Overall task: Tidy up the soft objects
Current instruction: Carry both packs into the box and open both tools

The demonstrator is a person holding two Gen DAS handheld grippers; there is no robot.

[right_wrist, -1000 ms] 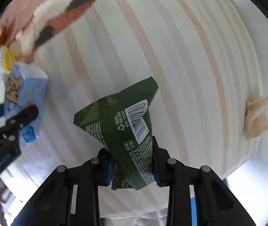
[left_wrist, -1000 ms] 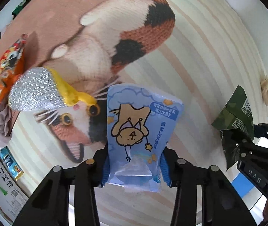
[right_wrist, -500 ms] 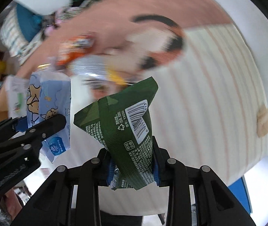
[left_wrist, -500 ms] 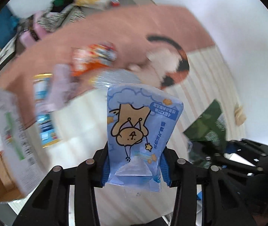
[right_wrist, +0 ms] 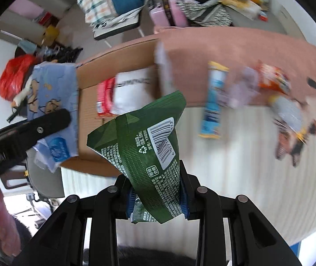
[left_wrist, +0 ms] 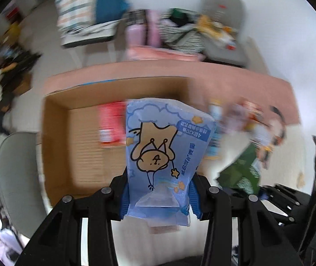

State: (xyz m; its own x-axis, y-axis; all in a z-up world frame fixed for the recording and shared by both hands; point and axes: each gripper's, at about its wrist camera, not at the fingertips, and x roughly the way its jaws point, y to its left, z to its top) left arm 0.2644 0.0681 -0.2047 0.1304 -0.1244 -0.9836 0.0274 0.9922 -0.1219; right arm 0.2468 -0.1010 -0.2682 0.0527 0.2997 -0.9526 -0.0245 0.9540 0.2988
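My left gripper is shut on a light blue tissue pack with a cartoon bear, held above an open cardboard box. My right gripper is shut on a dark green packet with a barcode, near the box's right edge. The blue pack and the left gripper's finger show at the left of the right wrist view. The green packet shows at the right of the left wrist view.
A red packet and a white packet lie in the box. On the cat-print cloth lie a blue tube-shaped packet, an orange packet and a silver one. Chairs with clothes stand behind.
Both grippers have swung left and upward from over the striped cloth to the cardboard box, each keeping its packet. The scene is motion-blurred now.
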